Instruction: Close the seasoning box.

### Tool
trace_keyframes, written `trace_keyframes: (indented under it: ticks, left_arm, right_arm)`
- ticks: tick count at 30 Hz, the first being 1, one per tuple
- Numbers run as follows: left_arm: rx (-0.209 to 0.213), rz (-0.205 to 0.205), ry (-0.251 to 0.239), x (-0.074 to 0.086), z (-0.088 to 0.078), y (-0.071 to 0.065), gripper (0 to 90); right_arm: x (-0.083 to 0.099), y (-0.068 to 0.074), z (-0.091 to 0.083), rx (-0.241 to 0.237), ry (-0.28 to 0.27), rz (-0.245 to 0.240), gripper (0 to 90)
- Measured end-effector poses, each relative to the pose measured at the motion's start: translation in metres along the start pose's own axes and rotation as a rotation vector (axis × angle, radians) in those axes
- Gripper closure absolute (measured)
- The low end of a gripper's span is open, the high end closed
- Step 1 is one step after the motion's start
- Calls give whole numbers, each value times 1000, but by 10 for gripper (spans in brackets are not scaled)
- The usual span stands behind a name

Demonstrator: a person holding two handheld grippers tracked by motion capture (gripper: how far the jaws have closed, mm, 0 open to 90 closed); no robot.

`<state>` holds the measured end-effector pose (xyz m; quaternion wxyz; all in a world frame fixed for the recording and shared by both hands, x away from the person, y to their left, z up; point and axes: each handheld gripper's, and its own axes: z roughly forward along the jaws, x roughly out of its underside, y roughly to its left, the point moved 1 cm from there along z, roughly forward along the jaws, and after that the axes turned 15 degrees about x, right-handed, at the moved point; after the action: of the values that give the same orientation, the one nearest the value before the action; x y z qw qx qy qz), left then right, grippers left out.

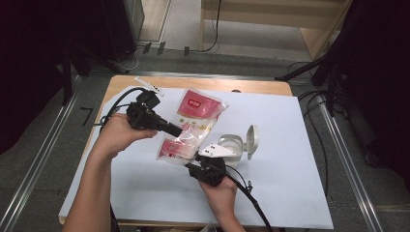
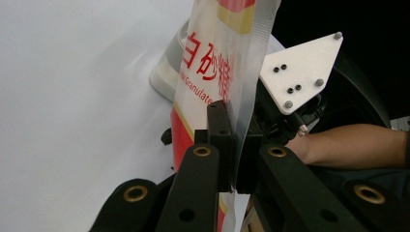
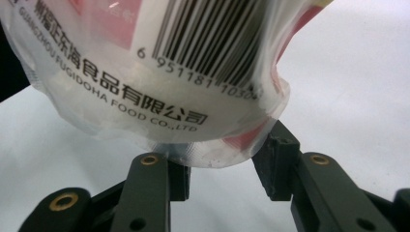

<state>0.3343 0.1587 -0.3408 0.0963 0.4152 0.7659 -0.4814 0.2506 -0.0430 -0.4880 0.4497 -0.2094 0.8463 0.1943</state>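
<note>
Left gripper [image 1: 180, 130] is clamped on the pouch's [image 1: 193, 126] side seam above the worktop [image 1: 290, 193] while right gripper [image 1: 202, 155] gapes under its near corner, so the thin seam could slip.

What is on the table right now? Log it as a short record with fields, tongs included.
held item: bag of granulated sugar, red and clear, lifted above the table
left tongs: shut on the bag's clear side seam
right tongs: jaws apart around the bag's bottom end; contact with the pads cannot be told
container: white box with its hinged lid open, standing right of the bag
surface: white sheet over a wooden table
</note>
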Motion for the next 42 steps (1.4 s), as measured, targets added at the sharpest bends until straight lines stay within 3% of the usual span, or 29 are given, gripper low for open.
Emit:
trace_keyframes:
  ticks: [3,6,8,12,15,17,21,24,25,27,30,31,35,38,42]
  left_arm:
    - [-16,-2,-13,0,-1,-1,900]
    - [-62,15,-26,-1,-1,-1,900]
    - [-62,9,-29,-2,-1,-1,900]
    - [-58,4,-35,-3,-2,-1,900]
    - [-67,12,-45,-4,-6,-5,900]
    - [-69,18,-64,-4,-9,-7,900]
    - [-62,36,-114,-3,-18,-11,900]
    - [-80,51,-130,-3,-24,-14,900]
    - [-115,55,-128,-2,-25,-16,900]
    - [-136,55,-119,-2,-27,-17,900]
    - [-155,51,-131,0,-31,-12,900]
    - [-144,41,-139,1,-32,-11,900]
    - [-168,41,-155,3,-35,-6,900]
    - [-172,17,-165,3,-35,-1,900]
    - [-179,-12,-195,5,-36,8,900]
  right_arm:
    - [0,1,-1,-26,9,5,616]
    - [-3,3,-1,-56,25,-23,602]
    - [-4,5,-2,-48,30,-53,599]
    - [-5,4,-3,-71,32,-50,597]
    - [-7,4,-4,-124,38,-63,573]
    - [-10,5,-6,-136,35,-97,573]
    - [-18,2,-10,-170,32,-111,572]
    - [-21,-2,-12,-175,37,-150,577]
    - [-22,-3,-13,-178,39,-162,576]
    - [-24,-3,-13,-195,37,-180,577]
    - [-27,-6,-13,-244,55,-171,578]
    - [-28,-8,-13,-264,65,-157,578]
    - [-29,-15,-17,-285,72,-151,578]
    - [-30,-16,-21,-270,72,-211,577]
    - [-30,-17,-25,-296,68,-251,576]
